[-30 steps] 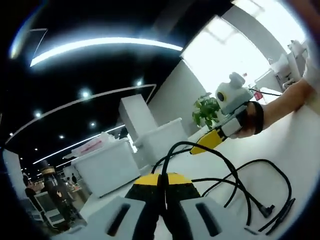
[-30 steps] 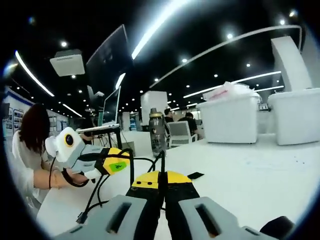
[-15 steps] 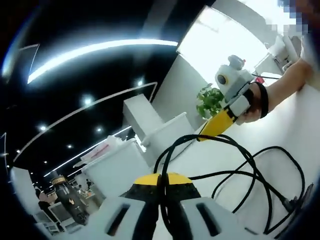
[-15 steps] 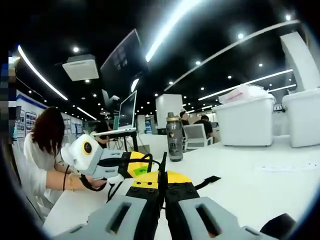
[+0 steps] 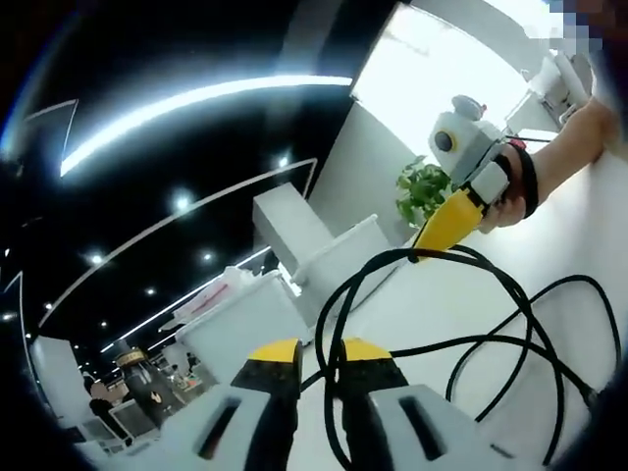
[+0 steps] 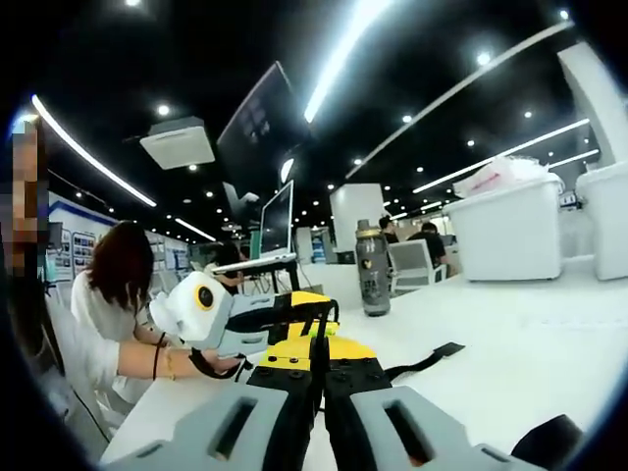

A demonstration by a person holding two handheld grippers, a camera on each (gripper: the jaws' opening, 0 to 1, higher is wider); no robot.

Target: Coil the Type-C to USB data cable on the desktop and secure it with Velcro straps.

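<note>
In the left gripper view, the left tongs (image 5: pixel 319 355) stand slightly parted, with a strand of the black cable (image 5: pixel 530 324) running up through the gap between the yellow-tipped jaws; whether they press it I cannot tell. From there the cable arcs up in a loop and spreads in loose curves over the white counter (image 5: pixel 589 235). At the loop's far end the right tongs (image 5: pixel 417 253) meet the cable, held by a hand (image 5: pixel 510 196). In the right gripper view, the right tongs (image 6: pixel 319 345) are closed together on the cable (image 6: pixel 319 324), which rises between the tips. Just beyond, the left tongs (image 6: pixel 304 309) hover. A black Velcro strap (image 6: pixel 427 359) lies flat on the counter (image 6: pixel 530 353); farther back stands a dark bottle (image 6: pixel 372 270).
</note>
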